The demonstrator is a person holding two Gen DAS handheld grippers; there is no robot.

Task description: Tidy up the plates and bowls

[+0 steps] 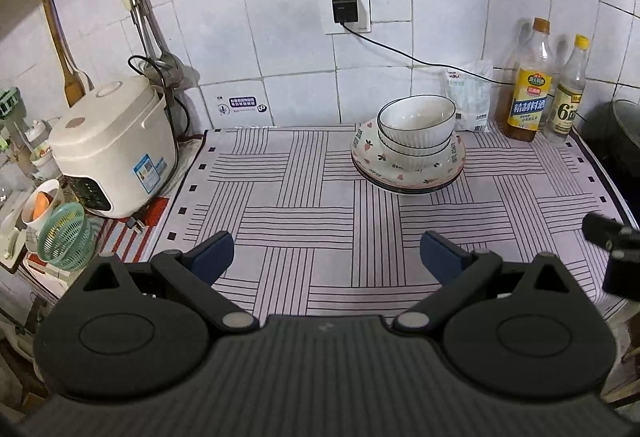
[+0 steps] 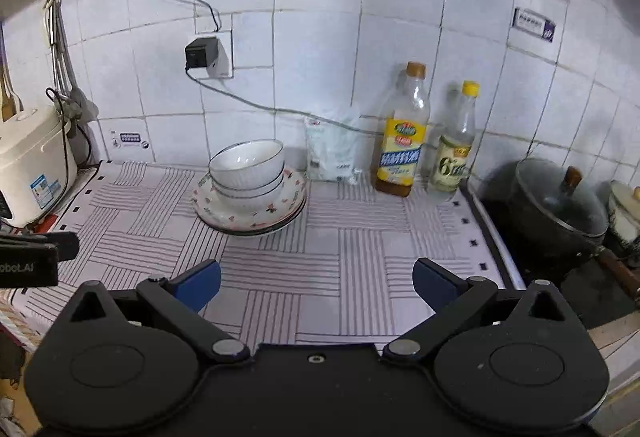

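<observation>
A tiled kitchen counter, seen from two handheld grippers. The left gripper [image 1: 327, 255] and right gripper [image 2: 317, 283] both hover above the counter w/ blue-padded jaws spread wide, nothing between them. The worktop is covered by a pale mat [image 1: 320, 205] printed w/ blocks of dark stripes in a basket-weave pattern, small black squares along its edges. Near the back of the mat, close to the wall, sits the stack of plates [image 1: 408, 167], floral-patterned on top, w/ two nested white bowls [image 1: 416, 125], dark-rimmed and ribbed, resting on them.

Behind the stack: a white packet [image 1: 470, 101] leaning at the wall, then a yellow-label bottle [image 1: 528, 97] and a smaller clear bottle [image 1: 568, 97] w/ yellow cap, side by side. At left stands a white rice cooker [image 1: 112, 149], w/ a green mesh basket [image 1: 66, 237] and a cup beside it; a wooden spatula [image 1: 64, 53] and metal utensils hang on the wall above. White wall tiles, grey grout; a black plug adapter [image 1: 344, 6] sits in a socket, its cables trailing across the tiles. In the right wrist view a dark lidded pot [image 2: 560, 205] sits on a black hob at the counter's right end.
</observation>
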